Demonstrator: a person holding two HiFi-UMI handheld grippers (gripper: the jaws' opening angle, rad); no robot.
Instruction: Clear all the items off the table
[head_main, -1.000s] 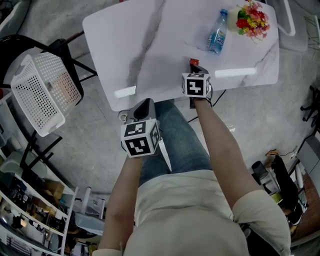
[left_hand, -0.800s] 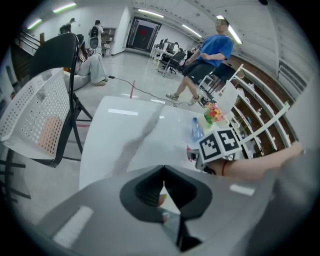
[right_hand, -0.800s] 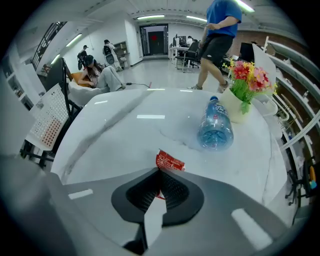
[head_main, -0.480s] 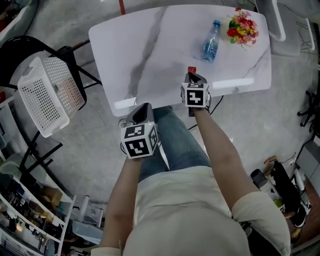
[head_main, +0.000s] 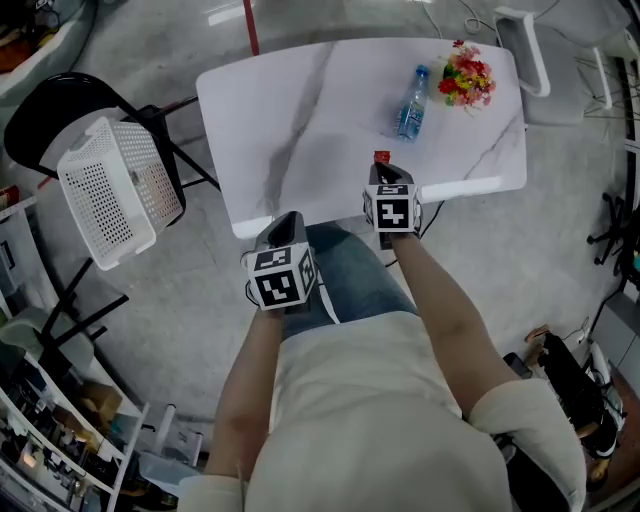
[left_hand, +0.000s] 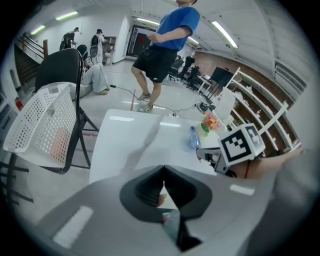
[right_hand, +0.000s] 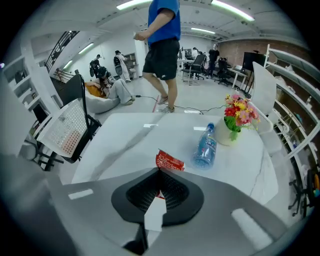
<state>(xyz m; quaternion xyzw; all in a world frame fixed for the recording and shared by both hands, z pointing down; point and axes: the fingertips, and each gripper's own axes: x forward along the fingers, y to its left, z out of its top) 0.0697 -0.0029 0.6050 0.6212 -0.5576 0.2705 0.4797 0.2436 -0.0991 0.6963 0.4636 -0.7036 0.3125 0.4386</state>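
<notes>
Right claw (right_hand: 160, 171) pinches the red packet (right_hand: 170, 161) over the worktop's (head_main: 300, 110) near edge. Left claw (left_hand: 163, 169) is pressed together at that same edge. Bottle (head_main: 410, 103) lies beside the flowers (head_main: 465, 78) near the far right corner, with bare worktop to their left.

- Clear plastic water bottle (head_main: 410, 103) lies at the white marbled tabletop's (head_main: 300, 120) far right, beside a colourful flower bunch (head_main: 466, 78).
- Small red packet (head_main: 381, 157) at the right claw's (head_main: 384, 170) tip, near the tabletop's front edge.
</notes>
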